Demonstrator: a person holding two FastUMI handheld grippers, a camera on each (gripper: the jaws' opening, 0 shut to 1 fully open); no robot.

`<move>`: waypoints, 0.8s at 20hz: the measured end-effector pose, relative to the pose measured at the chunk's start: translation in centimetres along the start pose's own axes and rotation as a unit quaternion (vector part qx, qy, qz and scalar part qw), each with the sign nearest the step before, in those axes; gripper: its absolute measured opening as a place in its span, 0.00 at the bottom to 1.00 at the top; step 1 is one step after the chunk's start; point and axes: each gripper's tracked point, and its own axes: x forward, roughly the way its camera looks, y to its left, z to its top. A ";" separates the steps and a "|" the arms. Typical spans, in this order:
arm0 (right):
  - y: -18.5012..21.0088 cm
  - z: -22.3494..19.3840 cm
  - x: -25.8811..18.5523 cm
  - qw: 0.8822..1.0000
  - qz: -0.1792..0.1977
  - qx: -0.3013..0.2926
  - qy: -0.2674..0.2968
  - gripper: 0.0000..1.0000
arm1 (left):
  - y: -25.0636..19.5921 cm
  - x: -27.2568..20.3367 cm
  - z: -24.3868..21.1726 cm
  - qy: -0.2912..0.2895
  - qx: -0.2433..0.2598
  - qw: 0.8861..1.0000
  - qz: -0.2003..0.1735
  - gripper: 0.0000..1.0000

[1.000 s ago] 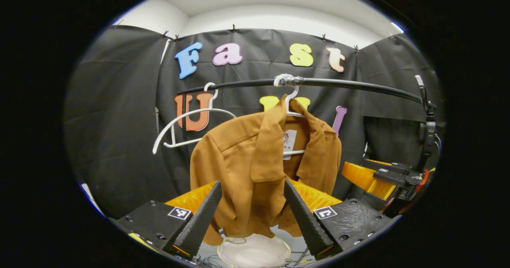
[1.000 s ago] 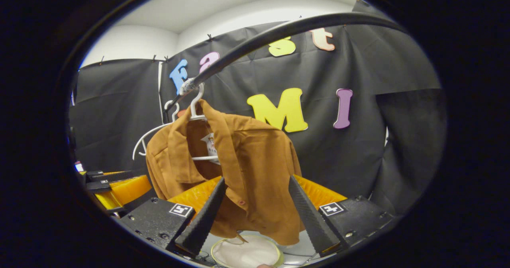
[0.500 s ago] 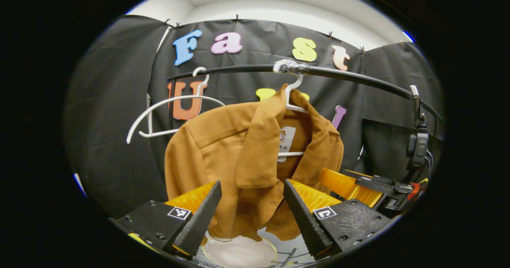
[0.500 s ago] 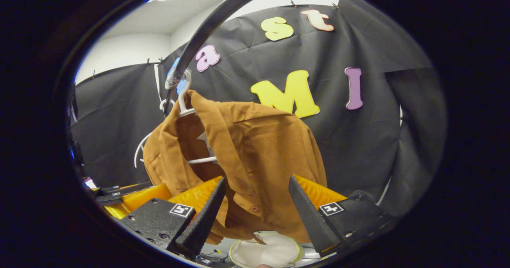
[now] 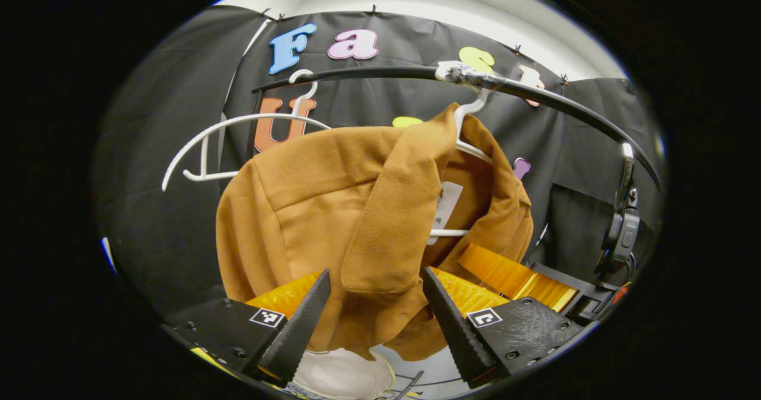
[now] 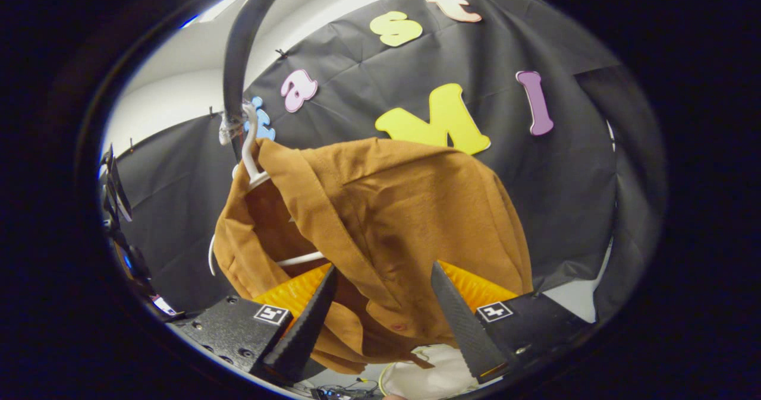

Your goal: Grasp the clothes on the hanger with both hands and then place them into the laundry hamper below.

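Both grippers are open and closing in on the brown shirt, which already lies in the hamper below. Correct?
Not quite. The brown shirt hangs on its white hanger from the black rail, as the left gripper view shows; the hamper sits below it. The left gripper and right gripper are indeed open.

The shirt [image 5: 333,210] is plain brown. The hanger [image 5: 469,112] is white, the rail [image 5: 571,106] black, the hamper [image 5: 345,376] white with yellow-green rim.

Matt cloth shirt [image 5: 309,210] (plastic hanger [image 5: 469,115])
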 end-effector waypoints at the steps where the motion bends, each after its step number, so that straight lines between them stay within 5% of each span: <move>1: -0.1 0.0 0.6 1.000 0.006 0.004 0.003 1.00 | 0.1 0.4 0.1 0.002 -0.004 1.000 0.000 0.96; 13: -2.4 0.4 3.2 0.998 0.011 0.067 0.010 0.98 | -0.7 4.6 0.1 -0.003 -0.071 0.997 -0.003 0.95; 16: -2.9 0.9 3.2 0.995 0.028 0.092 0.013 0.89 | -1.4 5.5 0.0 0.001 -0.080 0.997 0.002 1.00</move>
